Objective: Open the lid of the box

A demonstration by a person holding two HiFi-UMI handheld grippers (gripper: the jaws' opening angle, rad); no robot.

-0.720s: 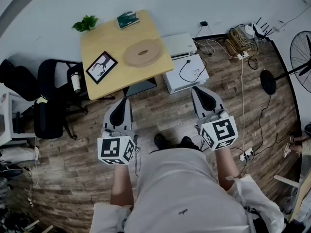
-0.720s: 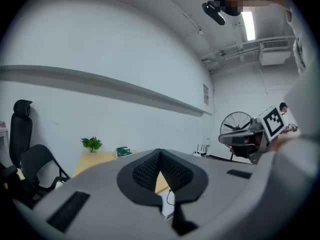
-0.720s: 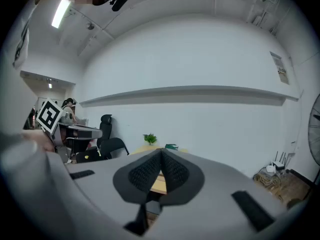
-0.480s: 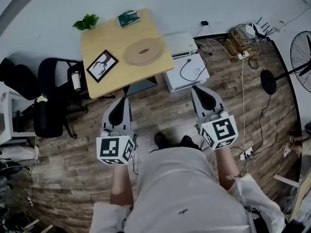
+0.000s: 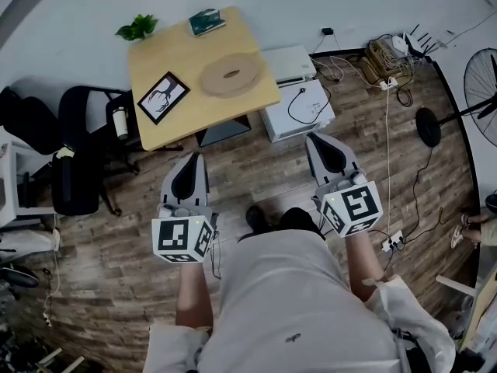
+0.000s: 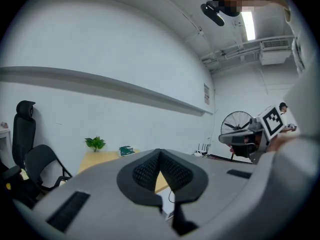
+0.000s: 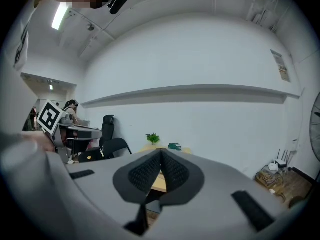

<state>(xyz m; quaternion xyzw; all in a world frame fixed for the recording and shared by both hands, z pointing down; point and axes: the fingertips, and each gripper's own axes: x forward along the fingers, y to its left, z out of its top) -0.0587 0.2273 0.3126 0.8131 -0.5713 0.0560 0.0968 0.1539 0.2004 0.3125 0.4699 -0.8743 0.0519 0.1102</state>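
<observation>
1. left gripper: jaws closed tip to tip, nothing between them, low and near the person.
2. round wooden box: on the far table (well apart from both grippers).
3. right gripper: jaws closed, empty.

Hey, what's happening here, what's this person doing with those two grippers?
A person stands on the wooden floor holding the left gripper and the right gripper out in front. Both are shut, empty and touching nothing. Ahead is a wooden table with a round wooden box, apparently closed, next to a framed picture and a small plant. Opening the lid has not started.
</observation>
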